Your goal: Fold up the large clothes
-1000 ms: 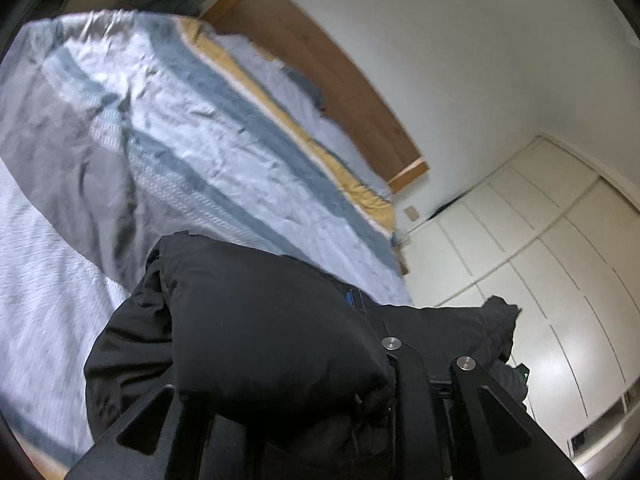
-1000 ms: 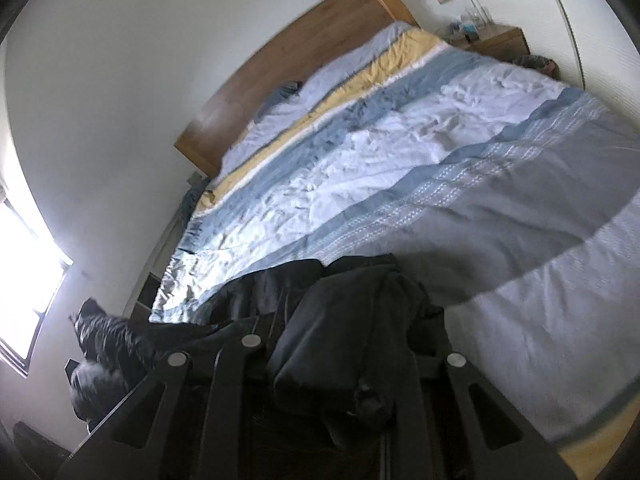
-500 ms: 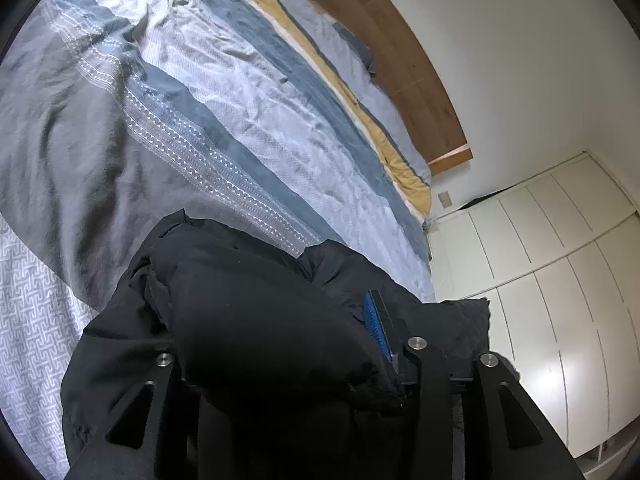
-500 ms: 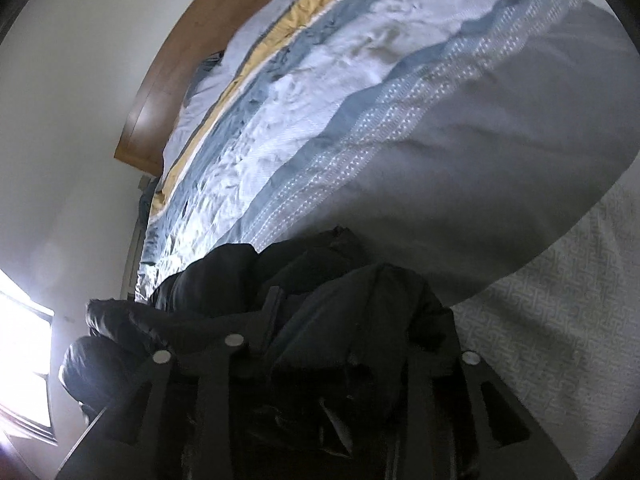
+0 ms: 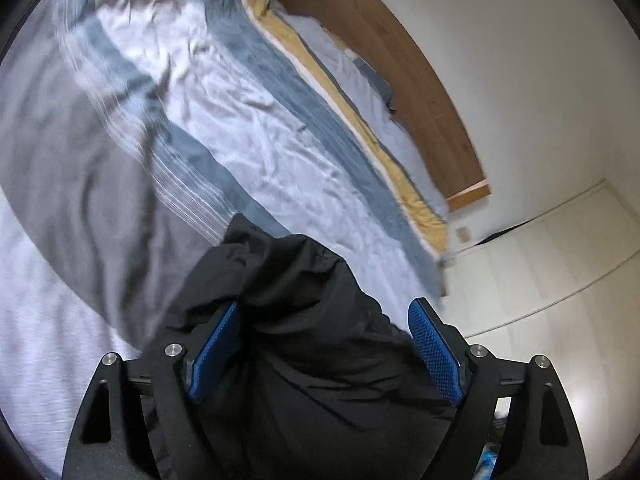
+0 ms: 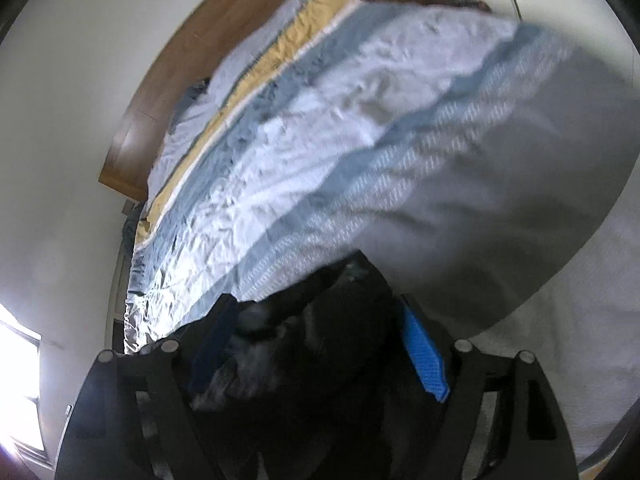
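While each hand-held gripper [image 5: 324, 344] [image 6: 320, 352] spreads its jaws, the black garment [image 5: 304, 320] bunches, wrinkled, loosely between them.

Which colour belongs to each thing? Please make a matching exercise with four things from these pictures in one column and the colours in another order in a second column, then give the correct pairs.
Things:
1. garment between the fingers
2. headboard
3. pads on the fingers
4. wardrobe doors

Colours:
A. blue
B. white
C. black
D. brown wood

Pairs: 1-C, 2-D, 3-A, 4-B
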The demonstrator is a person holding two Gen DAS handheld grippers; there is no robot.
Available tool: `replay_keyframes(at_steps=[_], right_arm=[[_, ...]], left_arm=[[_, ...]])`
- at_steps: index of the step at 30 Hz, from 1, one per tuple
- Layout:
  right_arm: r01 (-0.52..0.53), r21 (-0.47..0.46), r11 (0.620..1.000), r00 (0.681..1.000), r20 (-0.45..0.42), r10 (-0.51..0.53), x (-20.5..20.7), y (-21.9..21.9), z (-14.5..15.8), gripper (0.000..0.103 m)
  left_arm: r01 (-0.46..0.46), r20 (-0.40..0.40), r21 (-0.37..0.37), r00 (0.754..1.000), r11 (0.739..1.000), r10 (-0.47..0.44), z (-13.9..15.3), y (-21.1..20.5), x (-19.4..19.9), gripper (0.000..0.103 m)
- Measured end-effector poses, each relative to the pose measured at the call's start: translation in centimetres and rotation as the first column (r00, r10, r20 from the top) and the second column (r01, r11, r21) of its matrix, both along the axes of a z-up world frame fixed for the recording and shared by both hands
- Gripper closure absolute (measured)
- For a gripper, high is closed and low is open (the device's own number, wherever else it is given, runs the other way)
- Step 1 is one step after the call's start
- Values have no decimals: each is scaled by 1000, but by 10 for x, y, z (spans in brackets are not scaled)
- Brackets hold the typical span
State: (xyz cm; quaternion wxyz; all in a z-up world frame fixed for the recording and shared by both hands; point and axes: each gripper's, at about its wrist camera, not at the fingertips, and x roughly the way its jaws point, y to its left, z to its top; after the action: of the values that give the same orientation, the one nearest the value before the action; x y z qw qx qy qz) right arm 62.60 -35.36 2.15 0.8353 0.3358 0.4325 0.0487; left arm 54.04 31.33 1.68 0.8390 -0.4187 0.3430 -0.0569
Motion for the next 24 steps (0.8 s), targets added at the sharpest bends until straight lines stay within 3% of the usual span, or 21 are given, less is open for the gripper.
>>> replay_keyframes(at_steps=[5, 12, 20, 24], right_arm=[[-93, -178, 980, 991, 81, 109, -23, 29, 46, 23], [-243, -300, 922, 950, 119, 289, -70, 102, 65, 23], [-353, -370, 860, 897, 127, 423, -93, 188, 58, 23], [-362, -388, 847, 889, 128, 439, -88, 212, 49, 23]], left_arm=[[16, -3, 220, 1000, 975, -16, 25, -31, -22, 19], [52, -30, 467, 999, 883, -43, 28, -105, -44, 19], [116, -54, 575, 993, 810, -105, 17, -158, -36, 19], [151, -75, 614, 988, 775, -134, 6, -174, -22, 19]])
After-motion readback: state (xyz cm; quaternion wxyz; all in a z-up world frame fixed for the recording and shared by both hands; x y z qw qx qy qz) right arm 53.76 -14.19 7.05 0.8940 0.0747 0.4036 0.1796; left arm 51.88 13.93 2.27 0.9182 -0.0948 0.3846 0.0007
